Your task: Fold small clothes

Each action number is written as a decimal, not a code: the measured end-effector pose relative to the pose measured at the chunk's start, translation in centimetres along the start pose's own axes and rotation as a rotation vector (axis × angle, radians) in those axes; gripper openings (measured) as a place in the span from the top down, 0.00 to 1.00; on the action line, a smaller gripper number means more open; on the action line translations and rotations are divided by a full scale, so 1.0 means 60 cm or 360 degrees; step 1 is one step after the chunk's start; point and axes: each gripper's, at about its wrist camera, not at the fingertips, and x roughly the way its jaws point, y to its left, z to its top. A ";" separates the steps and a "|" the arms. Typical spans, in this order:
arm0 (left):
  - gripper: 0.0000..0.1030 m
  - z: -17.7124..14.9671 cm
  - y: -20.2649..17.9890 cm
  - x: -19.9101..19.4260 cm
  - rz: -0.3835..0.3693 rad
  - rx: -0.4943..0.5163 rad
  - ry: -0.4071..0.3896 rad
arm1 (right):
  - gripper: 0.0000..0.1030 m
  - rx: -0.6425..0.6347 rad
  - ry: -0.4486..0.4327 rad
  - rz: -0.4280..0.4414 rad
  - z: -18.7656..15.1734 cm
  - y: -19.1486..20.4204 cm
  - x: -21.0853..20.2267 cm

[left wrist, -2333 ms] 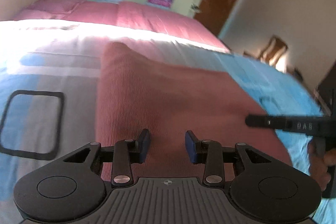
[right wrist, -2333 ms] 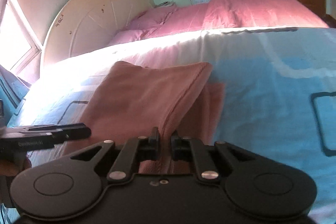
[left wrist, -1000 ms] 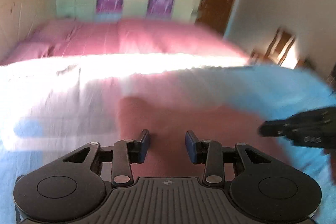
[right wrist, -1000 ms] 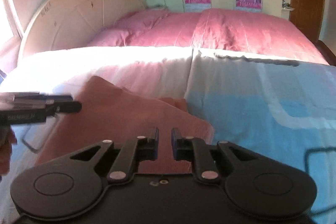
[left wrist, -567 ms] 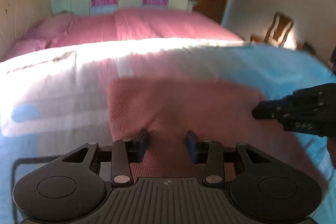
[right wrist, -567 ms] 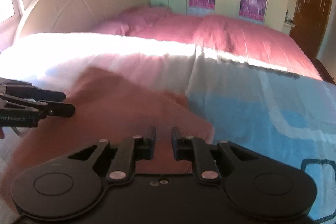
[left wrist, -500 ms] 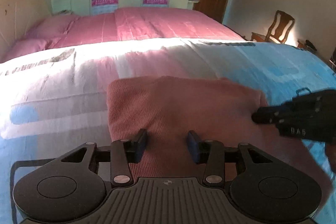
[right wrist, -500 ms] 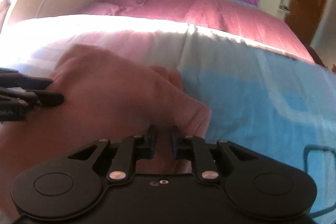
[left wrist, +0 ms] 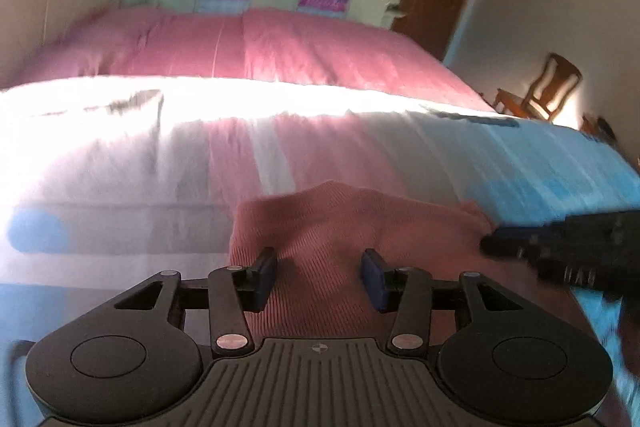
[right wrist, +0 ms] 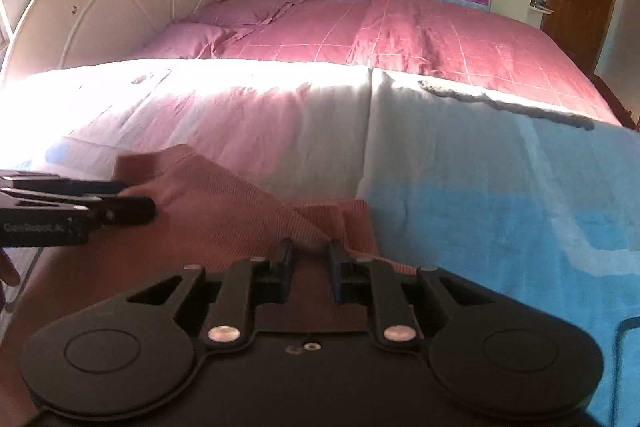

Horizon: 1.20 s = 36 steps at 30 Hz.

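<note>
A: One garment (left wrist: 352, 227), pink ribbed knit, lying on the blue/white bedspread (right wrist: 480, 167).
B: Grippers?
A: L gripper (left wrist: 319, 279) released, jaws wide apart over the cloth. R gripper (right wrist: 309, 265) clenched on a raised fold at the garment's edge.

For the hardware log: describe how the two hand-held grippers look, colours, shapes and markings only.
Both are matte black plastic. The left hand-held gripper has blue finger pads, two round discs on its body, silver pivot screws and a ribbed centre panel. The right hand-held gripper has black fingers, the same discs and screws, and a smooth body. White lettering on the left one's side is blurred in the right wrist view.
</note>
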 end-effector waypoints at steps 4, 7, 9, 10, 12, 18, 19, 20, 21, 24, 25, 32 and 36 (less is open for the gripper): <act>0.55 -0.053 -0.029 -0.084 -0.0003 0.0088 -0.0042 | 0.75 -0.0094 -0.0176 0.0080 -0.038 0.009 -0.088; 0.54 -0.090 -0.045 -0.107 0.0065 0.0142 0.0015 | 0.73 -0.0176 -0.0167 0.0111 -0.081 0.019 -0.123; 0.47 -0.113 -0.054 -0.104 0.0145 0.0171 -0.0007 | 0.77 -0.0212 -0.0046 0.0137 -0.099 0.029 -0.113; 0.44 -0.111 -0.056 -0.102 0.0164 0.0159 -0.0011 | 0.77 -0.0243 0.0023 0.0073 -0.112 0.033 -0.096; 0.44 -0.102 -0.056 -0.105 0.0176 0.0103 0.0017 | 0.77 -0.0261 0.0030 0.0037 -0.129 0.034 -0.080; 0.44 -0.124 -0.078 -0.173 0.0229 0.0129 0.0014 | 0.75 -0.0260 -0.0083 0.0095 -0.131 0.050 -0.150; 0.44 -0.134 -0.080 -0.184 0.0236 0.0118 0.0013 | 0.75 -0.0280 -0.0086 0.0104 -0.138 0.053 -0.162; 0.44 -0.142 -0.081 -0.190 0.0249 0.0099 0.0013 | 0.75 -0.0283 -0.0085 0.0122 -0.143 0.053 -0.171; 0.44 -0.149 -0.083 -0.198 0.0255 0.0083 0.0018 | 0.74 -0.0295 -0.0070 0.0142 -0.154 0.055 -0.178; 0.44 -0.171 -0.080 -0.207 0.0288 0.0047 0.0046 | 0.74 -0.0376 -0.0020 0.0122 -0.178 0.062 -0.178; 0.44 -0.180 -0.078 -0.207 0.0287 0.0023 0.0070 | 0.74 -0.0401 0.0010 0.0120 -0.187 0.069 -0.176; 0.44 -0.223 -0.084 -0.201 0.0314 0.0011 0.0138 | 0.74 -0.0479 0.0012 0.0085 -0.218 0.075 -0.171; 0.26 -0.217 -0.088 -0.209 0.0355 0.0033 0.0131 | 0.58 -0.0390 -0.0040 0.0139 -0.214 0.062 -0.194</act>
